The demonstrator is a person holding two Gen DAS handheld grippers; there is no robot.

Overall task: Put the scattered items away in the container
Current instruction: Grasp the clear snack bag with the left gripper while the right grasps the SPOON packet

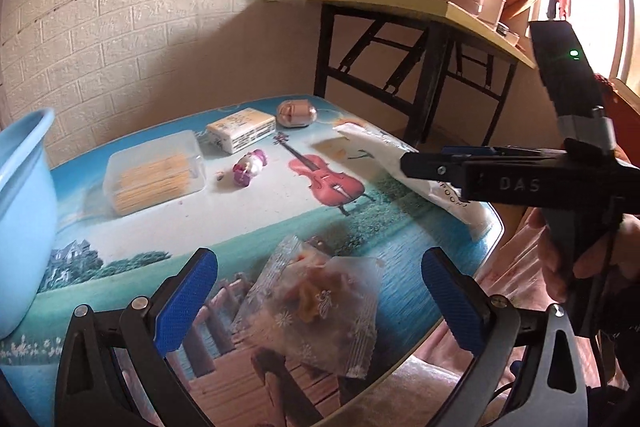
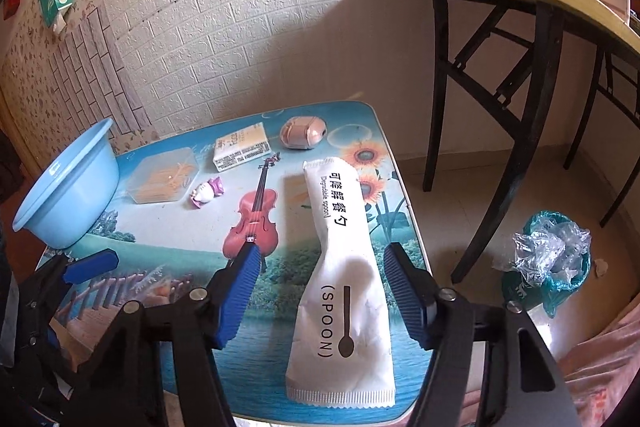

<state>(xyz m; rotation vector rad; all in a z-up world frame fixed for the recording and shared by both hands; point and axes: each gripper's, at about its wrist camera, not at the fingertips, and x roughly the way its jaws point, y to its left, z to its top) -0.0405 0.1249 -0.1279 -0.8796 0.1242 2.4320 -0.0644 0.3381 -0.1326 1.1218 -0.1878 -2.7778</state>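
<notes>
2 open grippers over 2 packets
Left gripper point(image 1: 320, 303) straddles a clear snack packet point(image 1: 316, 307), unseen from the right wrist; right gripper point(image 2: 320, 291) straddles the spoon packet point(image 2: 344, 279), untouched.

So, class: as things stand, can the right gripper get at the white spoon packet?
Probably yes. The right gripper already straddles the white spoon packet, its blue fingers apart on either side without touching it, and nothing lies across the packet.
</notes>
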